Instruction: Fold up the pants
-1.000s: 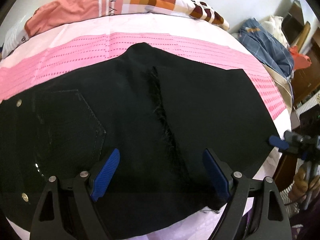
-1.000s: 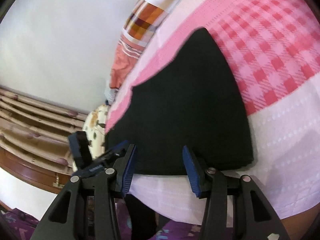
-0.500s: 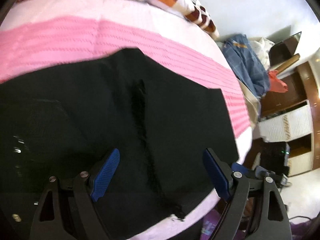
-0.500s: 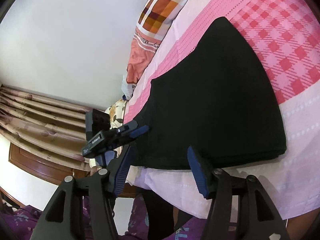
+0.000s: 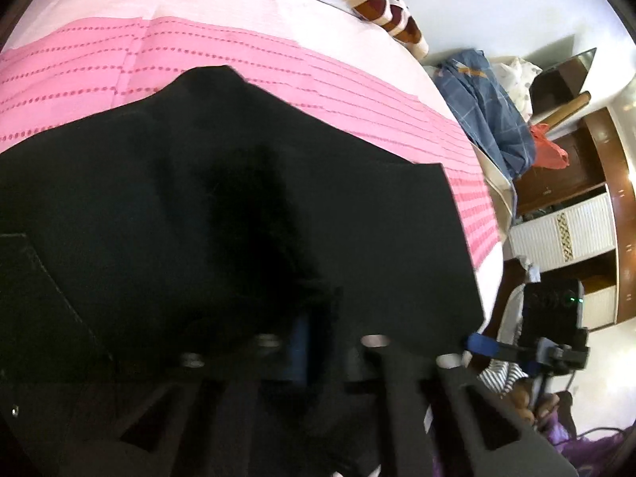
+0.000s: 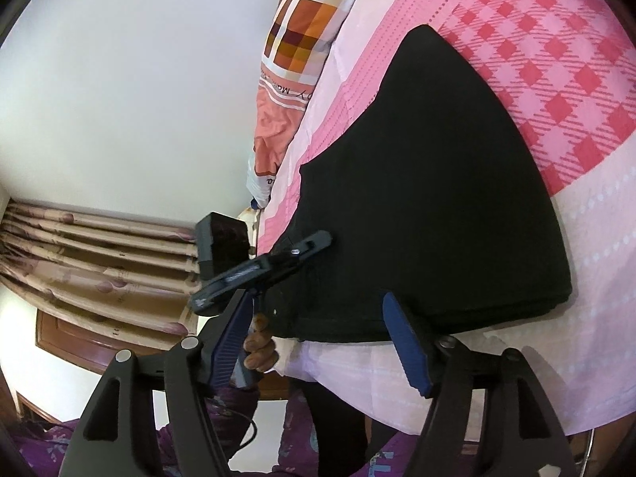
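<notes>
A: Where are the pants?

B: Black pants lie flat on the pink bedspread, filling the lower left of the left wrist view. A pocket seam shows at 9 o'clock. In the right wrist view they sit centre to 3 o'clock, and their folded edge runs along the near side of the bed.

A: Left gripper?

B: The left gripper sits at 6 o'clock, down on the near edge of the pants. Its jaws have just snapped together, and black fabric appears pinched between them (dark and blurred there, so the contact itself is hard to see). The right wrist view shows it side-on at 9 o'clock of the pants, with a hand below it.

A: Right gripper?

B: The right gripper has its fingers spread, and its jaws have just been opening wider. The blue pads straddle the near hem of the pants without pressing on it.

A: Anything else around?

B: A checked pillow lies at 12 o'clock, and blue clothes are piled at 2 o'clock off the bed.
</notes>
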